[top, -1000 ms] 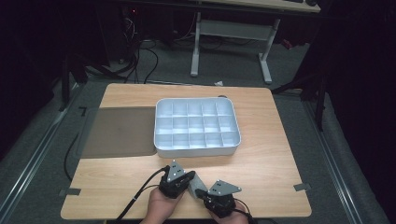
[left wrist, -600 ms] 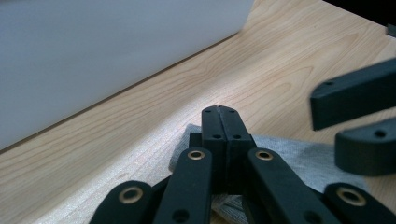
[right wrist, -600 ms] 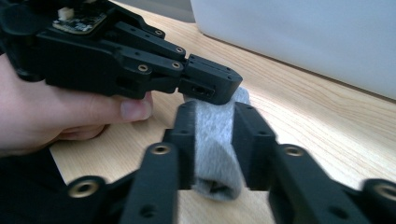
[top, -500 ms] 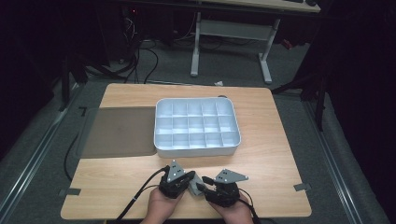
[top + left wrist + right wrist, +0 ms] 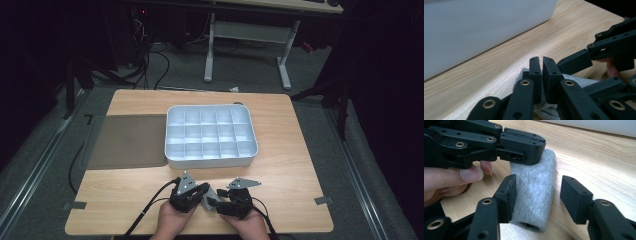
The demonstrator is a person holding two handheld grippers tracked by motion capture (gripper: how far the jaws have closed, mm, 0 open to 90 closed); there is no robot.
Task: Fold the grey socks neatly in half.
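Note:
A rolled grey cloth (image 5: 541,170) lies on the wooden table near its front edge (image 5: 212,199). My left gripper (image 5: 542,60) pinches one end of the roll; its jaws have just been opening a little, and only a narrow slit shows between them with cloth (image 5: 576,78) in it. My right gripper (image 5: 537,182) faces it from the right. Its jaws have just been opening and now stand wide on either side of the roll, the right pad clear of the cloth. In the high view the left gripper (image 5: 204,195) and right gripper (image 5: 216,202) meet tip to tip.
A white tray (image 5: 212,161) with several empty compartments stands mid-table, its wall (image 5: 481,27) close behind the grippers. A dark mat (image 5: 127,142) lies to its left. Cables trail off the front edge. A thumb (image 5: 466,173) rests under the left gripper.
The right gripper has shifted slightly away from the front edge and turned, its grey plate now farther up. The left gripper has stayed in place.

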